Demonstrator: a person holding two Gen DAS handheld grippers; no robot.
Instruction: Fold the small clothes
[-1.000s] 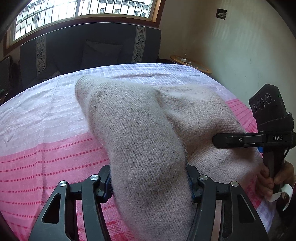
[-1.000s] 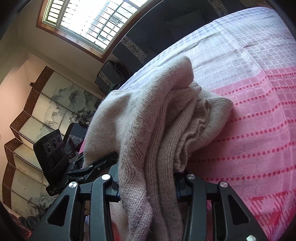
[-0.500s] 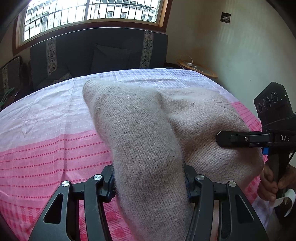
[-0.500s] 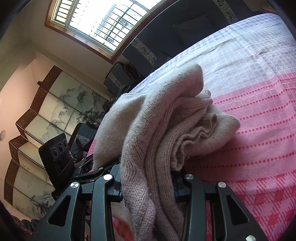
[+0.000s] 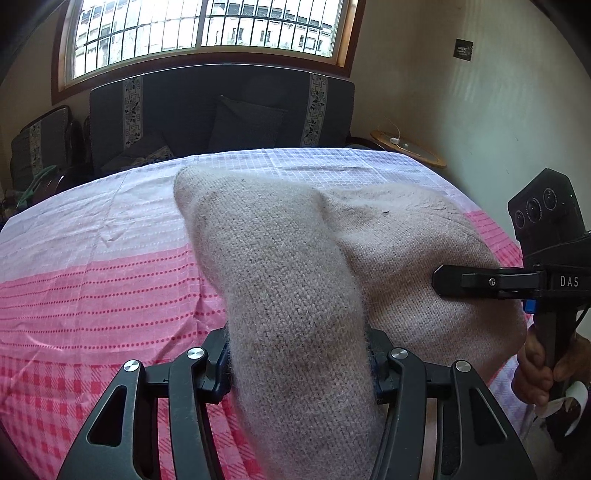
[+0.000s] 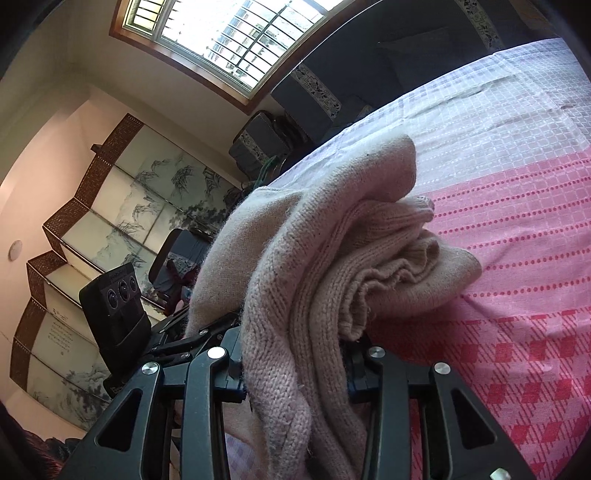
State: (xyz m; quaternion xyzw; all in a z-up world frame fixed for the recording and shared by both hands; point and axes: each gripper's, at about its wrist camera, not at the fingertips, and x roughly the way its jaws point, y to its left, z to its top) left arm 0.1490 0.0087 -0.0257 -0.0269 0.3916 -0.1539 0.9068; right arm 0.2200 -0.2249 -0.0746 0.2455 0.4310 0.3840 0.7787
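Observation:
A beige knitted sweater lies on the pink and lilac checked cloth, with its near edge lifted. My left gripper is shut on that near edge, and the knit drapes over its fingertips and hides them. My right gripper is shut on another bunched edge of the sweater, folds hanging over it. The right gripper also shows in the left wrist view at the sweater's right side. The left gripper shows in the right wrist view at the left, partly hidden by the knit.
A dark sofa with cushions stands behind the cloth-covered surface, under a barred window. A round wooden side table stands at the back right. A painted folding screen stands at the left in the right wrist view.
Both grippers have drawn back toward the near edge with the sweater still held. More of the checked cloth near the front edge shows now. The sweater's far part has slid slightly nearer.

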